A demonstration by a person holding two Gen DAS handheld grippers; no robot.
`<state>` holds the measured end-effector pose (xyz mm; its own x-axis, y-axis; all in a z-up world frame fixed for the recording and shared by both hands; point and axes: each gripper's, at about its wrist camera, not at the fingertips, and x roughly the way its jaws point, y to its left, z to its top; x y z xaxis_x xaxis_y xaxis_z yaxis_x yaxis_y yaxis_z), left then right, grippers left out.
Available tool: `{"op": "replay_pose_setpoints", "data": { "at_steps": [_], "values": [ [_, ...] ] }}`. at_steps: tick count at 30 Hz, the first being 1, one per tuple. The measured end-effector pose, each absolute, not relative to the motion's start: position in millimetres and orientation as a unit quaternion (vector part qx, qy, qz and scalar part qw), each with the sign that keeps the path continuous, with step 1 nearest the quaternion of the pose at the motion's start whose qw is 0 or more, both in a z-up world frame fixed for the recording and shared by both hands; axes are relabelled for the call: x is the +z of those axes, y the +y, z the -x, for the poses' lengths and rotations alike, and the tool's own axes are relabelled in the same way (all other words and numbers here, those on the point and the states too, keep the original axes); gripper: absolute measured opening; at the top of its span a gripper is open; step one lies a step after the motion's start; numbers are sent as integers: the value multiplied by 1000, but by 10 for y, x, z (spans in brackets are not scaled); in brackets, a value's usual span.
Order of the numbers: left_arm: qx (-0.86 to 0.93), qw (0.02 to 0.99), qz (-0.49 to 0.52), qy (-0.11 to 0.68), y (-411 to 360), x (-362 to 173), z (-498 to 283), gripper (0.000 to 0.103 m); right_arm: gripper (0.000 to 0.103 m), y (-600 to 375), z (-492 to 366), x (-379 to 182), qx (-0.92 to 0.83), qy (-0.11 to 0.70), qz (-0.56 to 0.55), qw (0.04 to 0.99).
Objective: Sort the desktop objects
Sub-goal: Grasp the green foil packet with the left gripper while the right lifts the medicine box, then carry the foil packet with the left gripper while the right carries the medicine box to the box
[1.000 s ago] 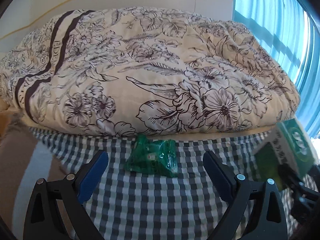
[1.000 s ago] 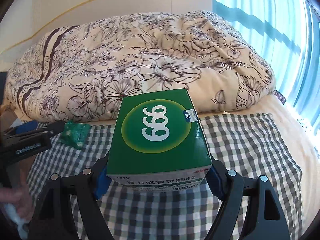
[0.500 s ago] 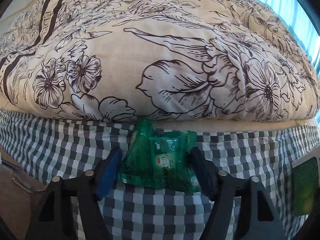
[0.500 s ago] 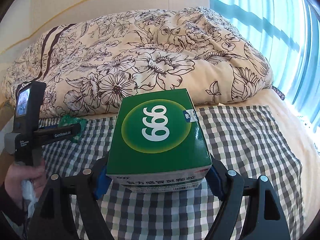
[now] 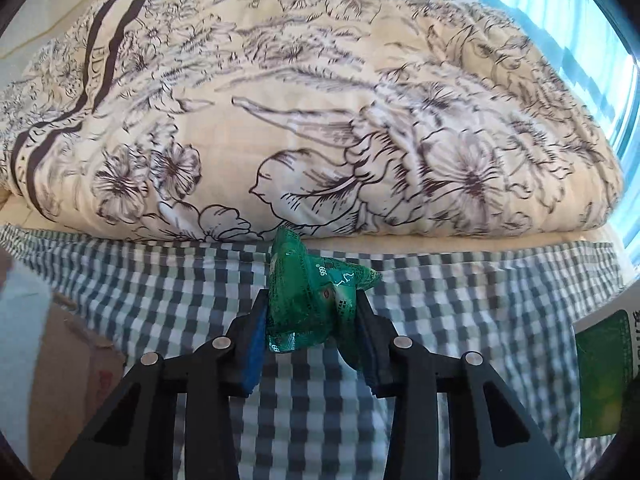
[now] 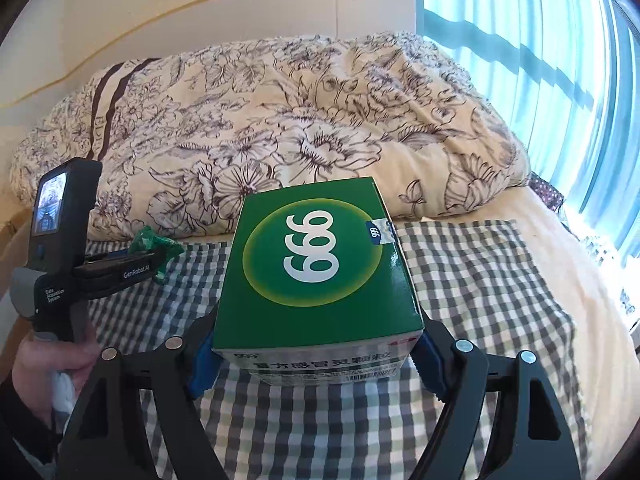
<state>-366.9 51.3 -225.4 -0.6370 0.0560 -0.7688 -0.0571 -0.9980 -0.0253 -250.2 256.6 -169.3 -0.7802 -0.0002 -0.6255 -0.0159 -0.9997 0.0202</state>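
**Both claws loaded over the checked cloth**

Nearest, in the right wrist view: right gripper (image 6: 316,354) clamped on a green box (image 6: 316,264), blue pads pressed to both sides, white "999" on the lid, barcode on the near face. Below it, the checked cloth (image 6: 472,288). To the left, a hand (image 6: 52,364) around the handle of the other tool.

In the left wrist view: left gripper (image 5: 310,330) pinched narrow on a crumpled green sachet (image 5: 312,292), its top poking up past the fingertips. Same box (image 5: 600,372) at the right edge.

Beyond the cloth: a floral quilt (image 5: 320,120) heaped on the bed. Farthest, at right: a blue curtain (image 6: 540,60), sunlit.
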Motion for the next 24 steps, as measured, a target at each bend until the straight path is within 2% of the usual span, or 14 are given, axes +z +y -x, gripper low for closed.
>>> {"op": "replay_pose_setpoints", "data": {
  "at_steps": [9, 24],
  "values": [
    [918, 39, 396, -11, 533, -1635, 3065, 39, 78, 2559, 2019, -1313, 949, 20, 315, 12],
    [956, 55, 289, -5, 317, -217, 1627, 40, 79, 2427, 1065, -534, 957, 29, 287, -12]
  ]
}}
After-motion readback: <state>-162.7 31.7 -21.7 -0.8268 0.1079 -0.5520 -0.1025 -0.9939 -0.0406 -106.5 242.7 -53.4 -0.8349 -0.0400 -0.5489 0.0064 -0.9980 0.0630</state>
